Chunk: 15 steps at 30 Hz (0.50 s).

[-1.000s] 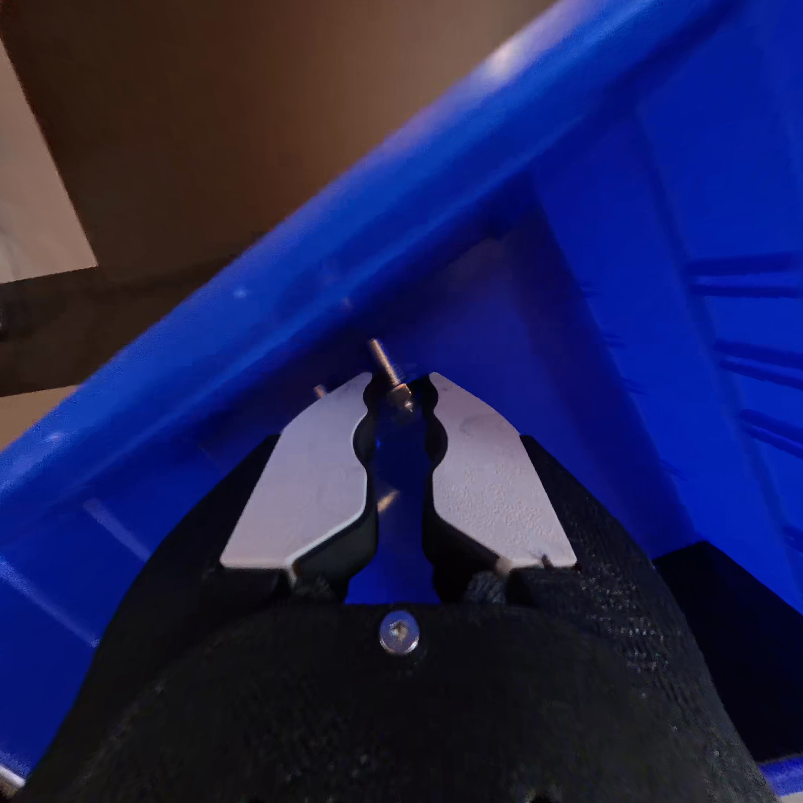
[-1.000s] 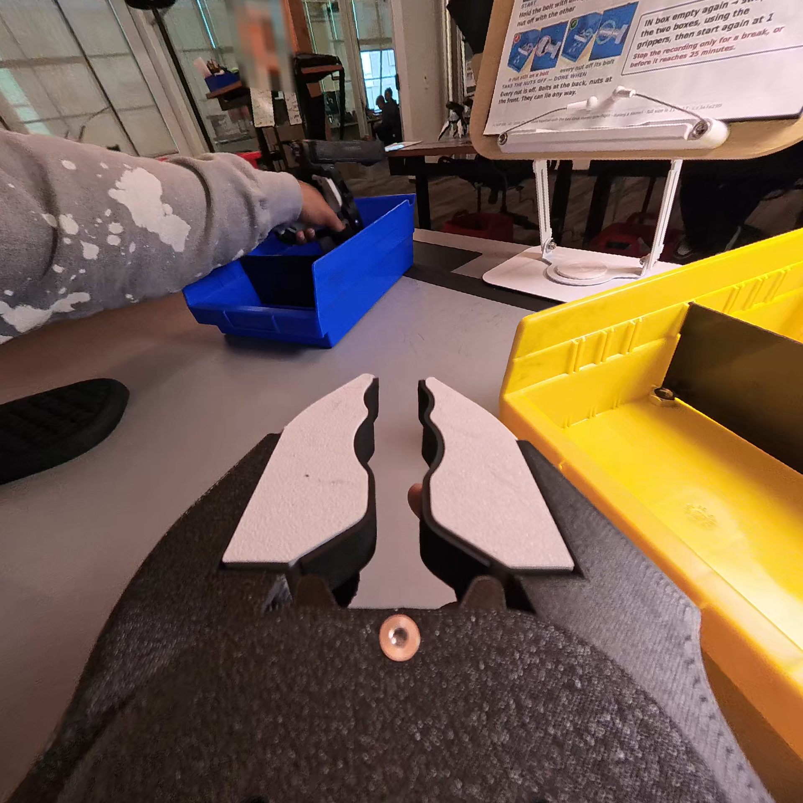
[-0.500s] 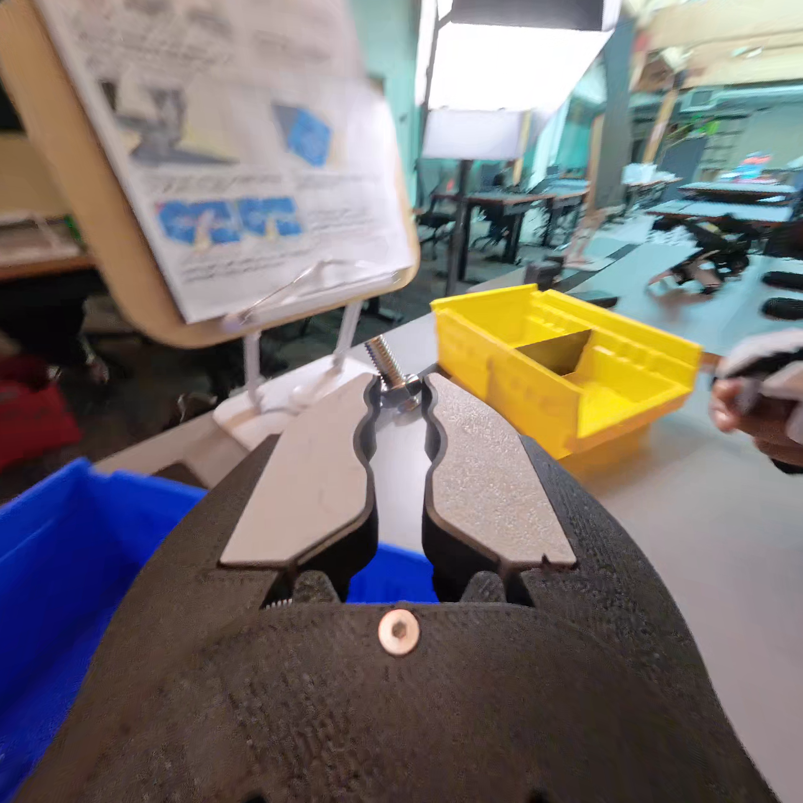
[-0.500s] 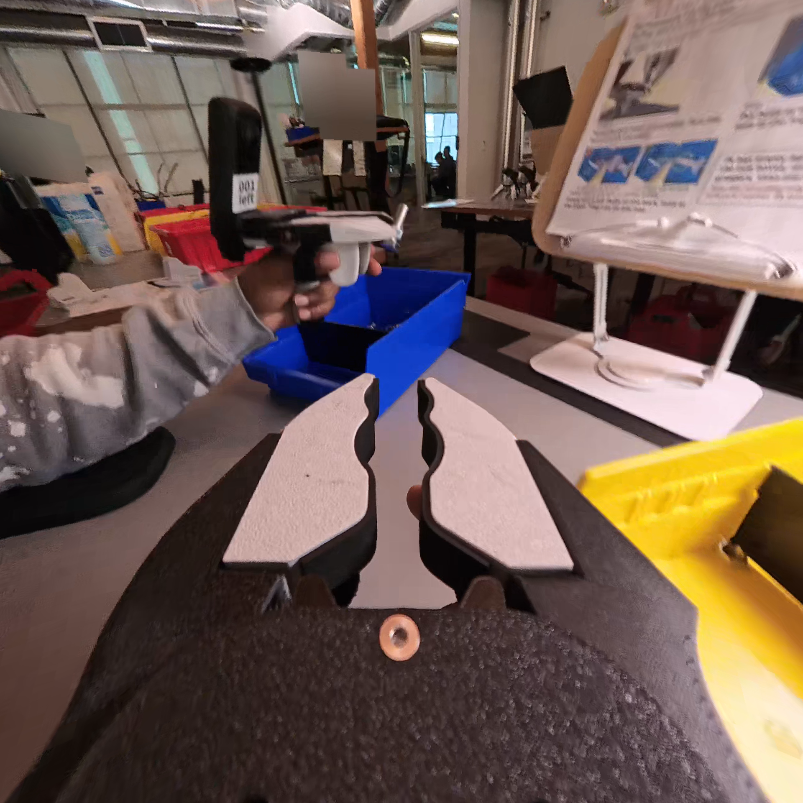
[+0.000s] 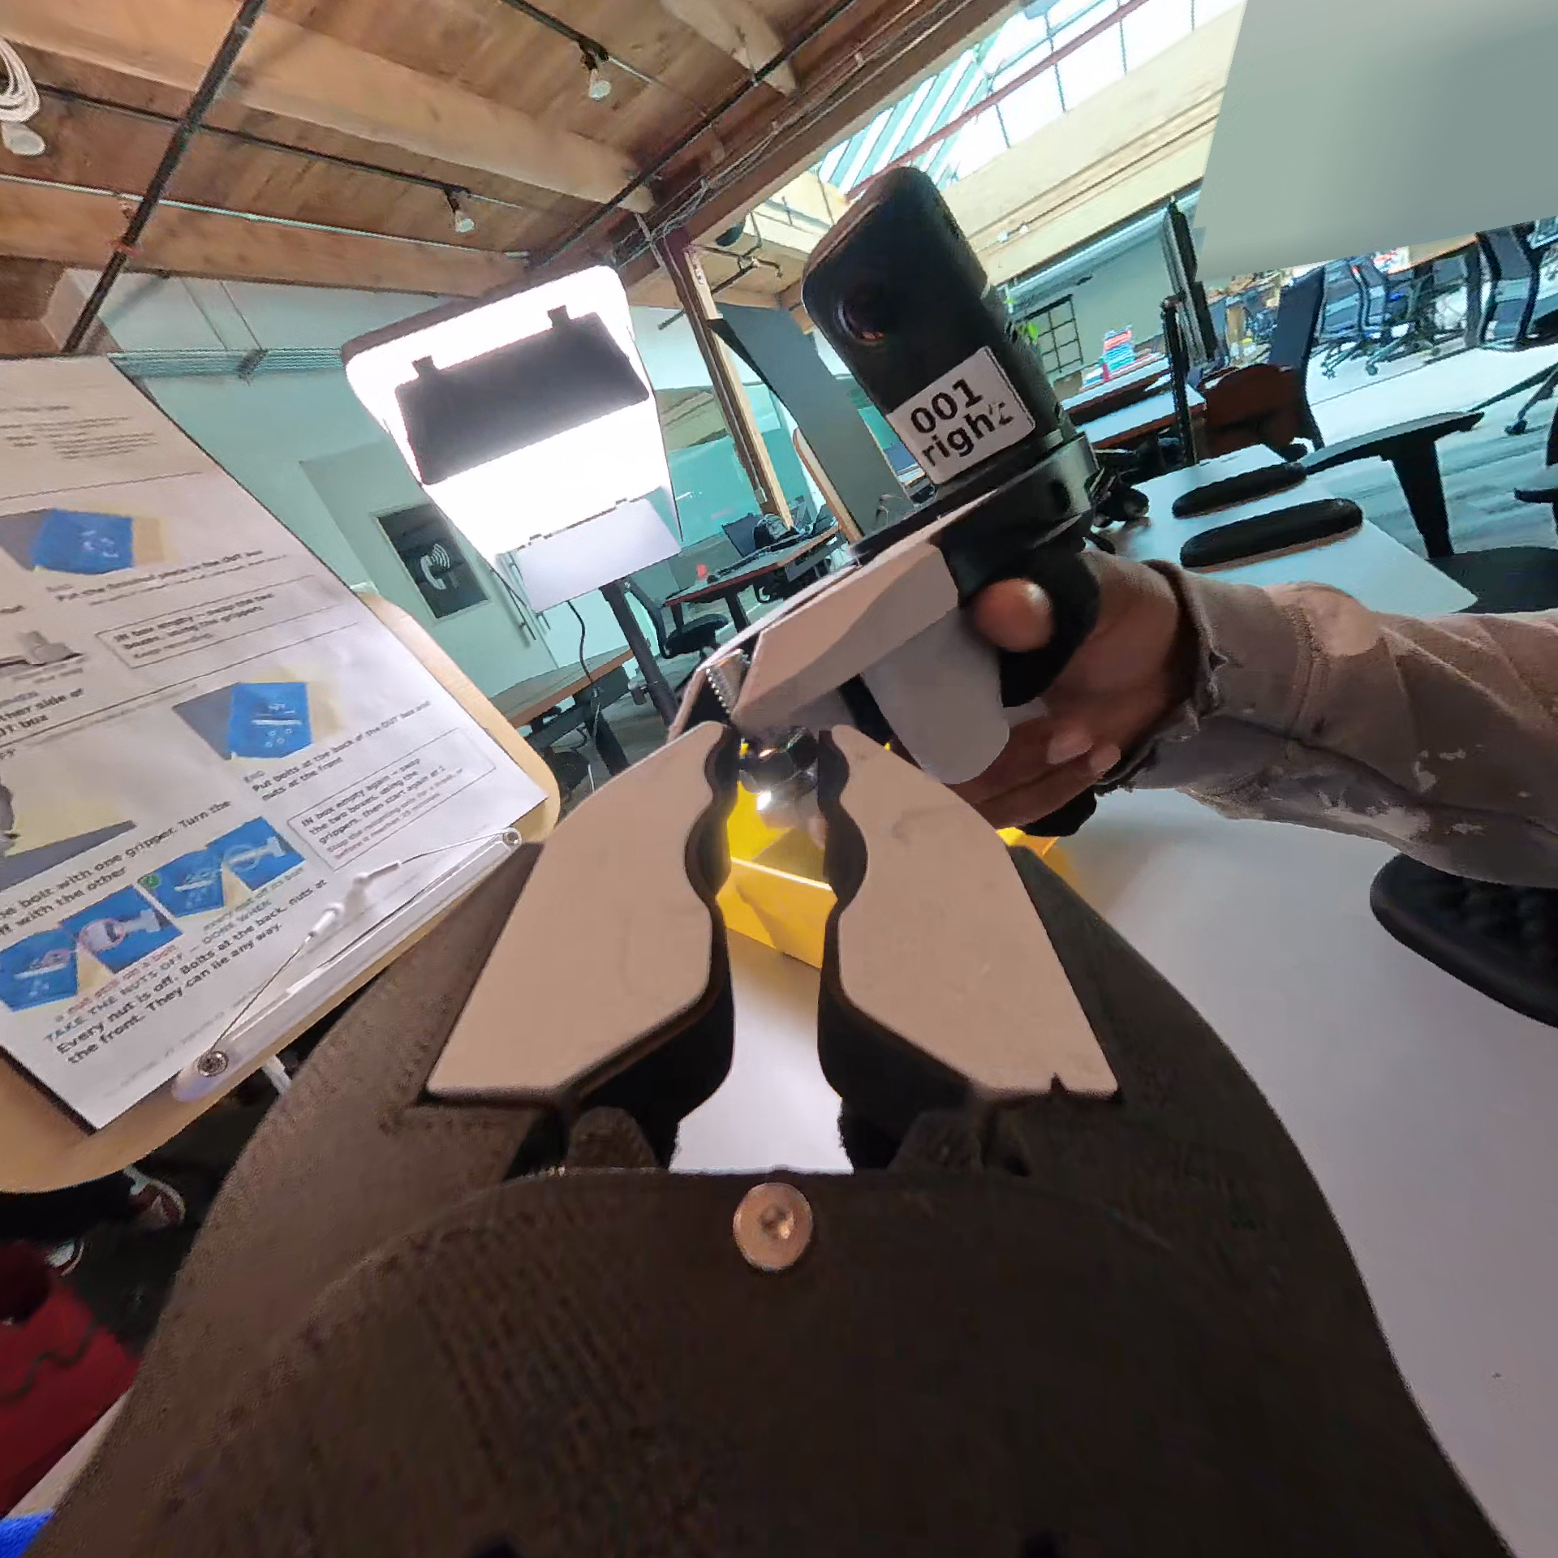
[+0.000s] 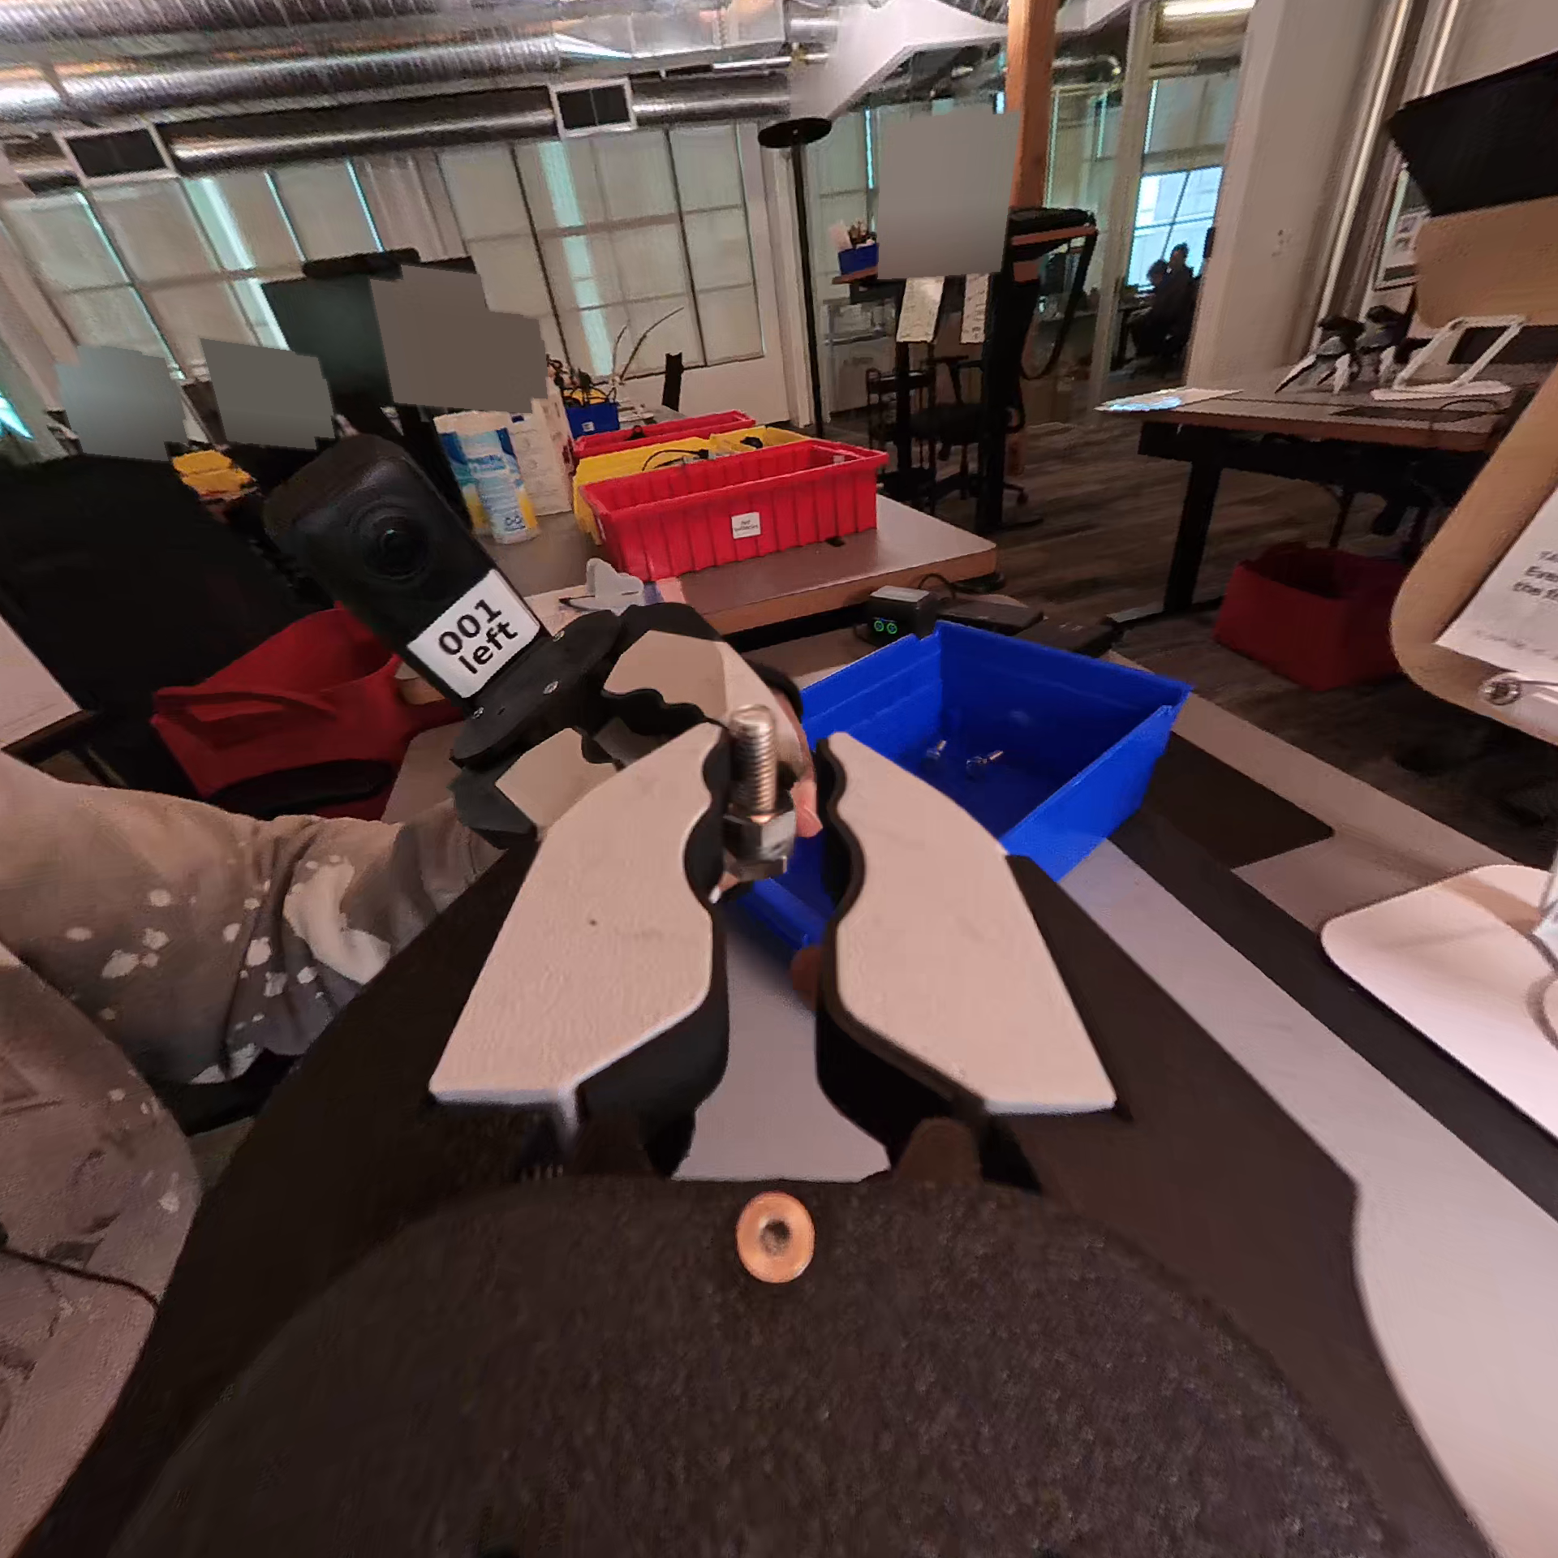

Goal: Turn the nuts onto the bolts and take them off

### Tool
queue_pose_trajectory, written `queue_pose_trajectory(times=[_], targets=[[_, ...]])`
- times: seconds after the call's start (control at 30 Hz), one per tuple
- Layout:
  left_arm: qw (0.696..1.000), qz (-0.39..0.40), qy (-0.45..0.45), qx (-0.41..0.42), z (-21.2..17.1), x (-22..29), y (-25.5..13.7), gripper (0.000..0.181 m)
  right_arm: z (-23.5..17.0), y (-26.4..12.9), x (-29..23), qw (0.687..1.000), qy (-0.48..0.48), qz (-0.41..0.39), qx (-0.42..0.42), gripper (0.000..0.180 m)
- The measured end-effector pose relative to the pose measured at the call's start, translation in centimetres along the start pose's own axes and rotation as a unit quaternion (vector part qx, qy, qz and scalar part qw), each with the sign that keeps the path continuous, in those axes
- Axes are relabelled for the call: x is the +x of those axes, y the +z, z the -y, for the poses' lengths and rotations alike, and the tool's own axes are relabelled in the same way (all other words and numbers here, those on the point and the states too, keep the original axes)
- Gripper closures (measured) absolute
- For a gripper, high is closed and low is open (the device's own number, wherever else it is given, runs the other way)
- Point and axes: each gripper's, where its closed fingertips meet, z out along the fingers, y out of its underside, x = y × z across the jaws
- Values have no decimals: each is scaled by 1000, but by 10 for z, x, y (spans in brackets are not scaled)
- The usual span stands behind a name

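The left gripper (image 5: pixel 774 763) pinches the head end of a bolt (image 6: pixel 753 771) between its jaws. The bolt stands up in the air, above the surface (image 6: pixel 1121 1003), with its thread pointing up. A nut (image 6: pixel 756 833) sits low on the thread. I think the bolt is held up high like this so the other gripper can reach the nut from the side and turn it.

The right gripper (image 6: pixel 771 830) comes in around the nut. Its jaws are spread a little, with one finger on each side of the nut. The nut looks close to one finger, but the jaws do not look pressed onto it yet. The next step is probably to close on the nut and twist it off.

Behind the bolt is a blue bin (image 6: pixel 1104 750) with two more bolts lying inside it. A yellow bin (image 5: pixel 771 910) sits just past the left gripper. They are probably there so the parts stay easy to reach and easy to drop off.

The surface is pale grey and smooth. A paper sheet on a stand (image 5: pixel 211 759) leans at its edge. A black pad (image 5: pixel 1467 936) lies on it too. The room is a big workshop with wood beams, tall windows, other desks, a bright lamp (image 5: pixel 514 438) and red bins (image 6: pixel 733 514) farther off.
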Motion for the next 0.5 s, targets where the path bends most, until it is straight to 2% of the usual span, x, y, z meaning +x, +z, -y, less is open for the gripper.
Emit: queue_pose_trajectory(times=[0.1, 0.27, 0.37, 0.5], targets=[[1000, -11, -26, 4, -5, 2, 3, 162, -4, -4, 2, 1000, -20, 2, 2, 167], [980, -78, -173, 54, 5, 16, 7, 155, -2, -20, -1, 998, -33, 48, 17, 170], [966, -92, -235, 64, 4, 14, 8, 150, 6, -29, -2, 996, -26, 70, 47, 170], [951, -113, -284, 40, -7, 15, 10, 150, 14, -39, -9, 992, -24, 104, 69, 170]])
